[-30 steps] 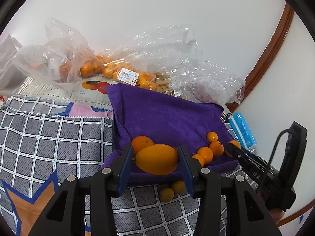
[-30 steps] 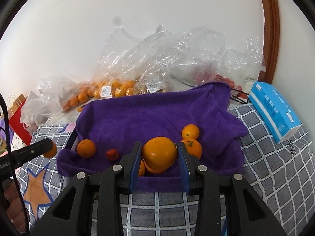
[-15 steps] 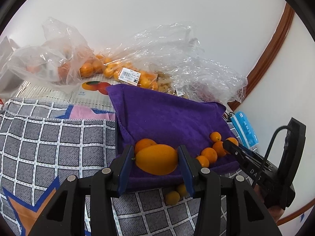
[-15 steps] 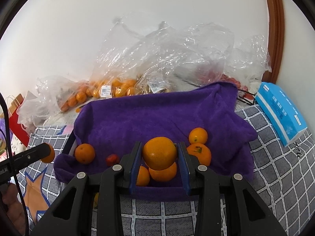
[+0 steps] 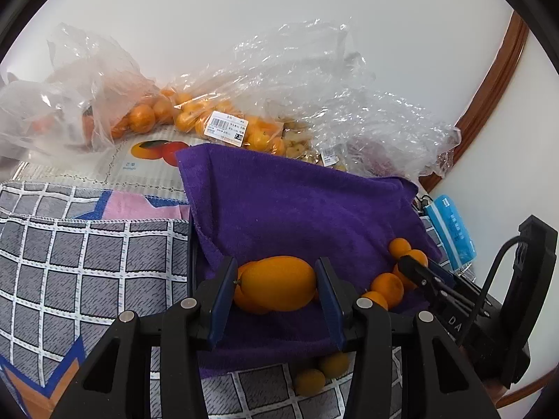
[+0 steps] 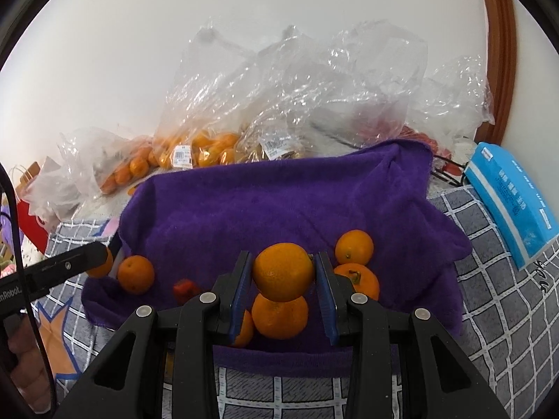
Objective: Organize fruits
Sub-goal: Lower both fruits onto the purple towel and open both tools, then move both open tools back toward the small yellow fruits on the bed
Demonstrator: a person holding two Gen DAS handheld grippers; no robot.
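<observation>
Left hand-held gripper (image 5: 276, 288) pinches an oval orange mango (image 5: 277, 282) over the near edge of the purple towel (image 5: 297, 209). Right hand-held gripper (image 6: 282, 274) pinches a round orange (image 6: 282, 270) above the same towel, directly over another orange (image 6: 279, 317) lying there. Clear bags of fruit (image 6: 209, 146) sit behind the towel.

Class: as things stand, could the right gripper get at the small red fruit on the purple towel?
Probably not yet: the right gripper is shut on an orange. The red fruit itself lies uncovered on the purple towel.
</observation>
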